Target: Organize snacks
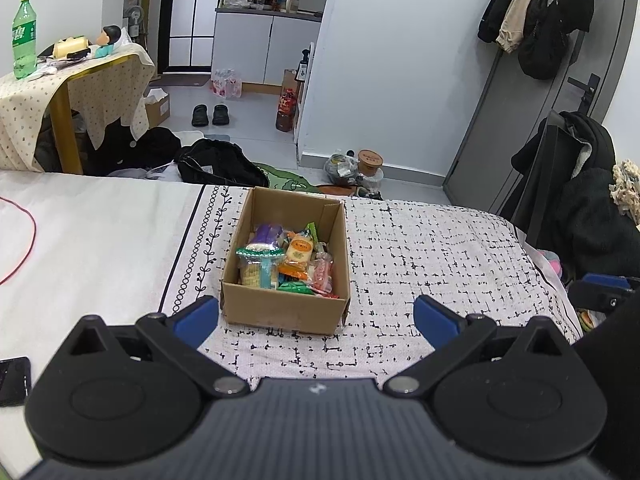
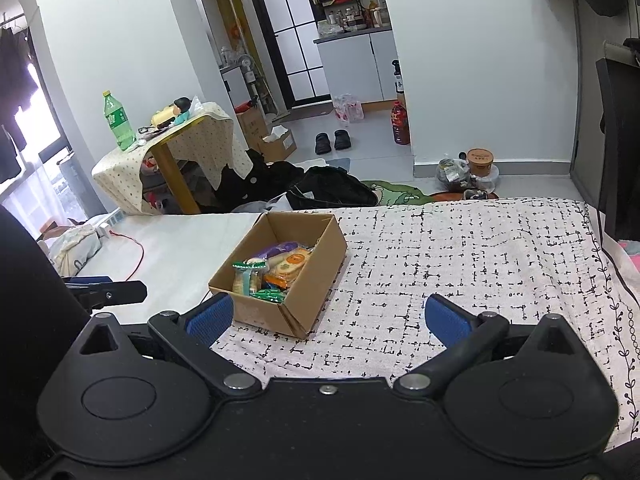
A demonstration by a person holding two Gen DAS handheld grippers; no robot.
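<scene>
The left gripper (image 1: 316, 314) hangs low over the bed with its blue-padded fingers (image 1: 198, 318) spread wide and nothing between them. The near wall of a cardboard box (image 1: 280, 314) sits just ahead of it, closer to the left finger than to the right one. The right gripper (image 2: 328, 316) is likewise spread wide and empty, and from its view the same box lies ahead and to the left, its near corner close to the left blue pad (image 2: 210, 318).

The box stands open on a white blanket (image 1: 420, 248) with a black broken-grid print, which covers the bed. Inside lie the snacks (image 1: 286, 258): a green-edged packet of crackers (image 1: 258, 264) at the near left, a purple packet (image 1: 268, 234) behind it, an orange and cream packet (image 1: 298, 254) in the middle, and a pinkish wrapper (image 1: 324, 274) against the right wall. None of the blanket around the box carries a packet in either view.

To the left of the blanket the bed sheet (image 1: 100, 240) is plain white, with a red cable (image 1: 30, 236) curling over it and a dark phone (image 1: 14, 380) at the near edge.

Beyond the bed, a small worktop with a dotted cloth (image 1: 100, 80) carries a green bottle (image 1: 24, 36). A pair of black shoes (image 1: 210, 115) stands on the grey floor (image 1: 248, 116)
</scene>
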